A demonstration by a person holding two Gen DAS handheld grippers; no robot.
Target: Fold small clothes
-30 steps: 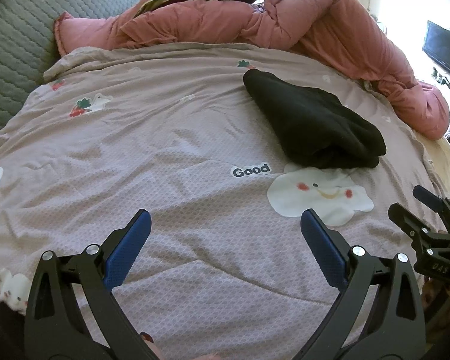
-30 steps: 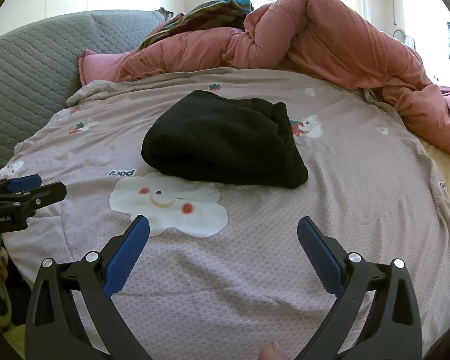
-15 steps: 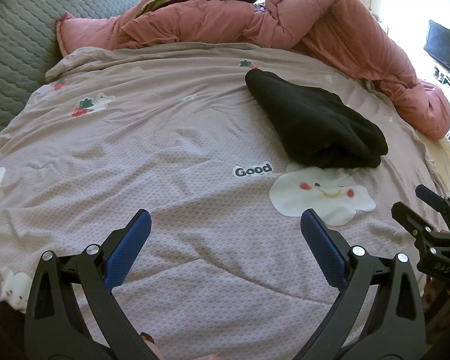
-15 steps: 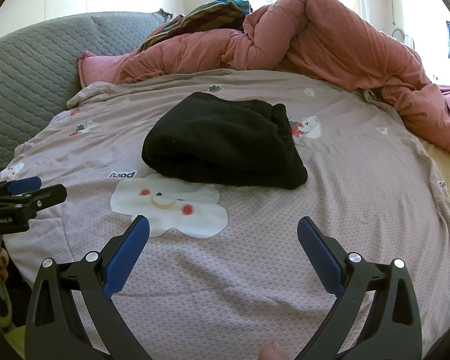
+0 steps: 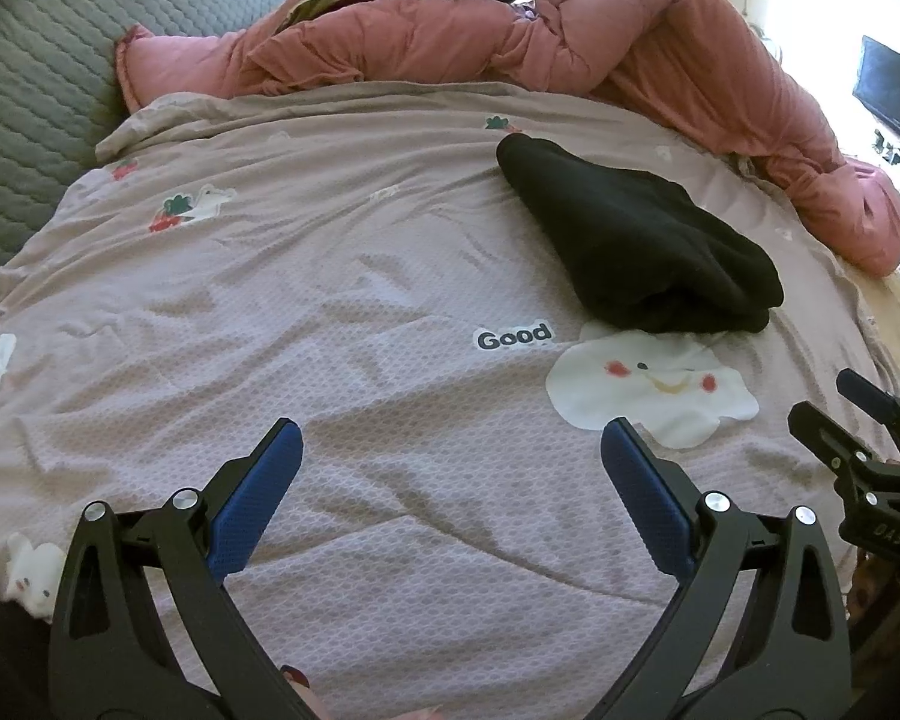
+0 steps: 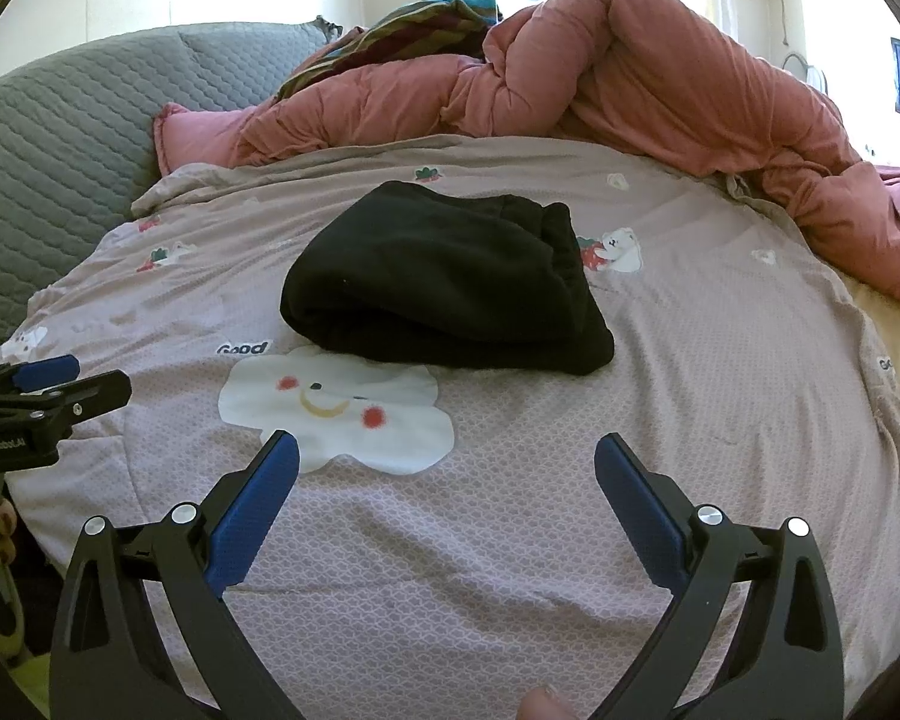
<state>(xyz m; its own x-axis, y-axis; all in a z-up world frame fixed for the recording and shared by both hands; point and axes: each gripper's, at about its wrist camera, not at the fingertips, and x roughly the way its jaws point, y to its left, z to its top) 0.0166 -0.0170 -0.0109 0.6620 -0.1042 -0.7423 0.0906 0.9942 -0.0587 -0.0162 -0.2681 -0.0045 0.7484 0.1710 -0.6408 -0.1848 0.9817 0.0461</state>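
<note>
Blue-padded fingers point(image 6: 252, 516) of both grippers wide apart, empty above bedspread point(image 6: 510, 480).

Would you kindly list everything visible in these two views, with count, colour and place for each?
Black garment: one, black, folded, lying mid-bed just beyond the cloud print.
Bedspread: one, mauve with cartoon prints, covering the bed.
Cloud print: one, white with a smiling face, on the bedspread near the front edge.
Duvet: one, pink, bunched along the far side of the bed.
Striped blanket: one, multicoloured, on top of the duvet.
Headboard: one, grey quilted, at the left.
Screen: one, dark, far right.
Left tool: one, black with blue pads, open, over the near bedspread.
Right tool: one, black with blue pads, open, short of the garment.
</note>
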